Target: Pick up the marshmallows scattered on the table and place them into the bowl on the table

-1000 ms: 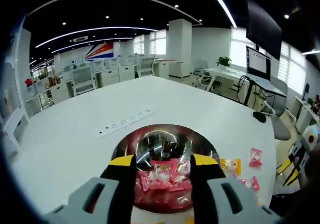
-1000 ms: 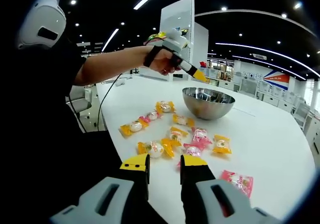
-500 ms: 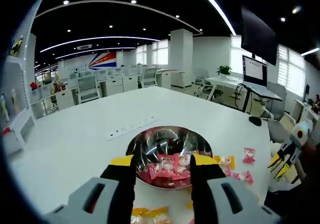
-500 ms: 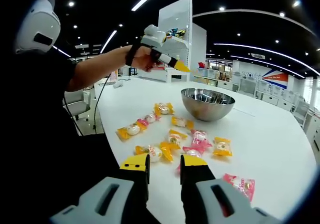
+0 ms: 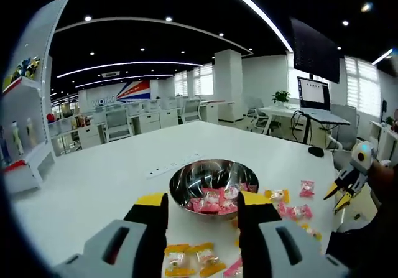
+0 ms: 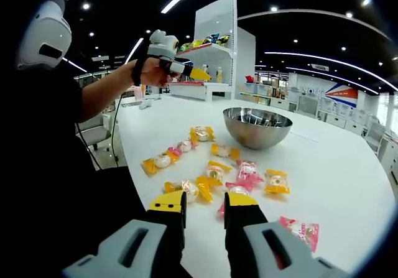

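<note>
The steel bowl [image 5: 214, 185] is standing on the white desk [image 5: 93, 178] and is already holding several pink marshmallows [image 5: 214, 202]. More wrapped marshmallows [image 6: 214, 169] are lying scattered on the desk just beside it, waiting to be collected. The left gripper [image 5: 202, 219] is hanging above the desk before the bowl, fingers apart and holding nothing. The right gripper [image 6: 205, 219] is pointing low over the scattered pieces, fingers apart and empty, probably choosing the nearest one.

bowl [image 6: 257, 127]: 1 | table marshmallows [image 6: 276, 181]: about 10 | claws: 2
</note>
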Action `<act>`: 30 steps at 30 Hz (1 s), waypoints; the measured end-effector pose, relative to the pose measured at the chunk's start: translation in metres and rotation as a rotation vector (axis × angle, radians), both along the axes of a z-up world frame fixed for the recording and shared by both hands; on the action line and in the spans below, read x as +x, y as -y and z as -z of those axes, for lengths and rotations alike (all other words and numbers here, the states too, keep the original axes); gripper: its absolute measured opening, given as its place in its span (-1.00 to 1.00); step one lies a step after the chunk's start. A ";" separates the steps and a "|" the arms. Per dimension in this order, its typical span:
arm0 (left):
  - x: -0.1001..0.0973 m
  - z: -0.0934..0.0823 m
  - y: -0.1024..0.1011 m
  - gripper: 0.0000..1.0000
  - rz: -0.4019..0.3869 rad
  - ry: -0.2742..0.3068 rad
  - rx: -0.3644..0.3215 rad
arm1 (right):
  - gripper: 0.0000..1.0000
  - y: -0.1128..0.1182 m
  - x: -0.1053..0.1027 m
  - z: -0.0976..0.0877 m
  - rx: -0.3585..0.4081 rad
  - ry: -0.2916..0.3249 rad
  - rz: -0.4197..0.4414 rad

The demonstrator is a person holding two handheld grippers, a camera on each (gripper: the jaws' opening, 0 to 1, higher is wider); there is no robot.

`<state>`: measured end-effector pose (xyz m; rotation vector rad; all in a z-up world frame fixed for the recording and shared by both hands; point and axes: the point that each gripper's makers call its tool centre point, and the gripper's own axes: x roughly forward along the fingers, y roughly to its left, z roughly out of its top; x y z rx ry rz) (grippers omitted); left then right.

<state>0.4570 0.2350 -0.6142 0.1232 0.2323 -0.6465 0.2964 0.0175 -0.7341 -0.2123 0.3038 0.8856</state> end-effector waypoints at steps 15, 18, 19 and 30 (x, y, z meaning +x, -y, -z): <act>-0.069 -0.011 -0.015 -0.09 0.002 0.094 -0.049 | -0.49 0.008 0.013 -0.003 -0.014 -0.002 0.024; -0.083 -0.006 -0.015 -0.06 0.018 0.093 -0.067 | -0.49 0.009 0.015 -0.005 -0.020 0.002 0.023; -0.087 -0.004 -0.016 -0.05 0.021 0.091 -0.070 | -0.49 0.009 0.017 -0.006 -0.021 0.004 0.023; -0.128 0.026 -0.027 0.00 0.043 0.054 -0.122 | -0.49 0.009 0.024 -0.011 -0.033 0.013 0.017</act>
